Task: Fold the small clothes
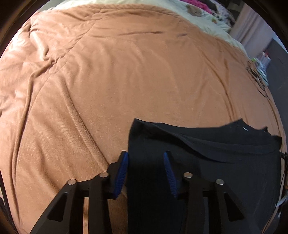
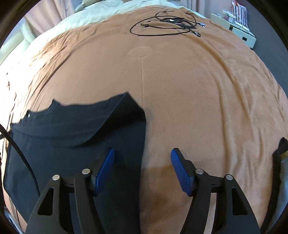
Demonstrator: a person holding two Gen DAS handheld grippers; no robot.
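A: Status on both grippers?

B: Left gripper (image 1: 145,156) has jaws spread, blue ribbed pads (image 1: 122,172) apart, nothing pinched. It sits over the left edge of the black knit garment (image 1: 207,162): the left pad is at the fabric's edge, the right pad is over the cloth. Can't tell if the tips touch the fabric.

A: Right one?

B: Right gripper (image 2: 143,153) is released too, with a wider gap. Its left pad (image 2: 104,171) is over the black garment (image 2: 72,135), its right pad is over bare blanket. The garment's right edge runs between the two fingers.

A: Where's the garment?

B: Near side of the bed, flat on the tan plush blanket (image 1: 126,72). Spans between the two grippers. Far portion is doubled over itself: a curved fold edge runs across it in both views. The far corner on the right side is peaked up slightly.

A: Anything else on the bed?

B: Tangle of black cables (image 2: 167,23) at the far end of the blanket (image 2: 198,90), well apart from the garment. Pale cream bedding (image 1: 162,7) beyond the blanket's far edge. White box-like unit (image 2: 237,32) off the bed, far right, contents too small to make out. One more black cable (image 2: 19,153) crosses the garment's left part in the right wrist view.
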